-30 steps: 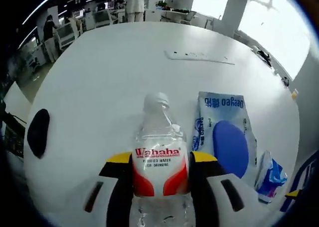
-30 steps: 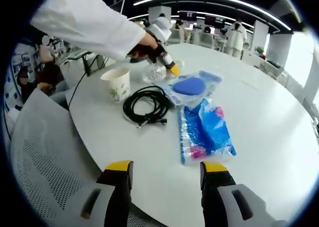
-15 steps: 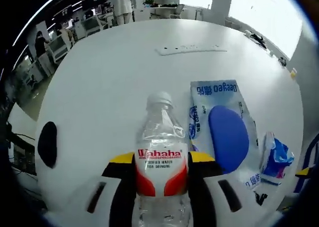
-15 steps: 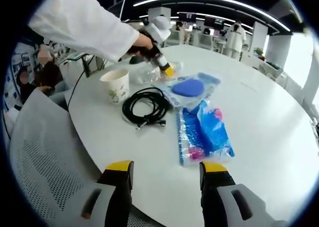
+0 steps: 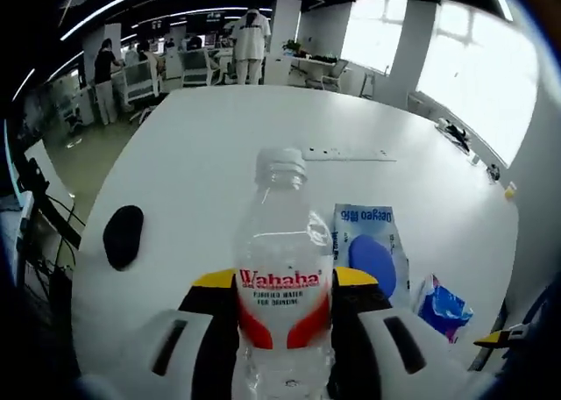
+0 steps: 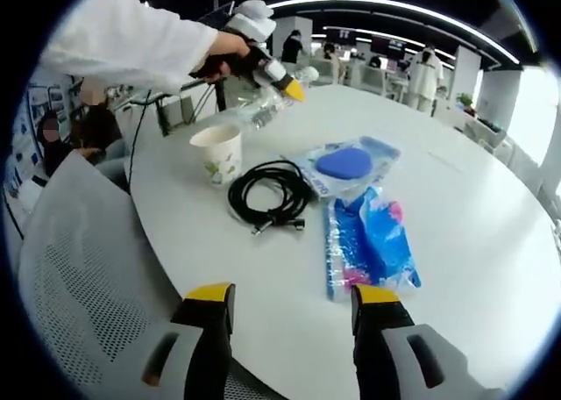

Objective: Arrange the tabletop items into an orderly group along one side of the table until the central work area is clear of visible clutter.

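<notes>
My left tool (image 5: 282,288) clamps the water bottle (image 5: 282,268) upright (cap at twelve o'clock) above the table (image 5: 219,154), while my right tool (image 6: 285,299) gapes wide, the blue packet (image 6: 368,238) at twelve o'clock.

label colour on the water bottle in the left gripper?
White band with red Wahaha lettering over red lower panels on the water bottle; left gripper view shows it best.

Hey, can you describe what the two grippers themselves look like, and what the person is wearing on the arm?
Each gripper has two black jaws capped with yellow tips, on pale grey bodies with dark slots: the right gripper rises from the bottom of its own view, as does the left gripper. In the right gripper view, the left gripper shows a white box on top. The person's sleeve is white, long and loose.
</notes>
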Available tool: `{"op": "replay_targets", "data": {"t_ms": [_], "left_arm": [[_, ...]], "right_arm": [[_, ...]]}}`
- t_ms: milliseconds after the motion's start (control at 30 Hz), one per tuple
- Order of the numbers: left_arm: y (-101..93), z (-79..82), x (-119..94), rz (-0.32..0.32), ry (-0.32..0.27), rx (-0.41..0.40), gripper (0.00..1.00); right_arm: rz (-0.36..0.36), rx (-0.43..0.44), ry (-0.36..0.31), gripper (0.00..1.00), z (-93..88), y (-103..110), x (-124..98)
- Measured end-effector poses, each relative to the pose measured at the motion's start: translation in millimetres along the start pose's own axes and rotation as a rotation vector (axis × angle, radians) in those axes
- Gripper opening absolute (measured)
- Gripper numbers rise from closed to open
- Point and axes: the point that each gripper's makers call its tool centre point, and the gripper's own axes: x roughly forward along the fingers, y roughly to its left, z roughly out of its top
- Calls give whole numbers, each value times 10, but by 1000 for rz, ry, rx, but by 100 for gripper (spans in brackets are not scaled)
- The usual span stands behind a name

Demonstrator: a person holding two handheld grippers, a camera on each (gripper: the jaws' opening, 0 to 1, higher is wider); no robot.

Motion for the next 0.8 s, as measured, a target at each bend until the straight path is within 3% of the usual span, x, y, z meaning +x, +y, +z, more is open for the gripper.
{"op": "replay_targets", "data": {"t_ms": [233,333,500,700,800], "left_arm": [[147,-41,-332,42,-47,-27,39],[145,-79,-410,32,-55,-35,39],[183,-80,-479,56,-53,-36,39],[284,-188,-476,157,-24,-97,39],[275,-211,-443,165,-26,-125,39]], "right_arm": [[25,-45,18,53,-22,63,8],[27,-45,22,53,-31,62,8],[27,-74,37,52,-51,80,17],[-7,-89,56,50,-77,20,10],[-16,-78,61,51,-104,-13,6]]}}
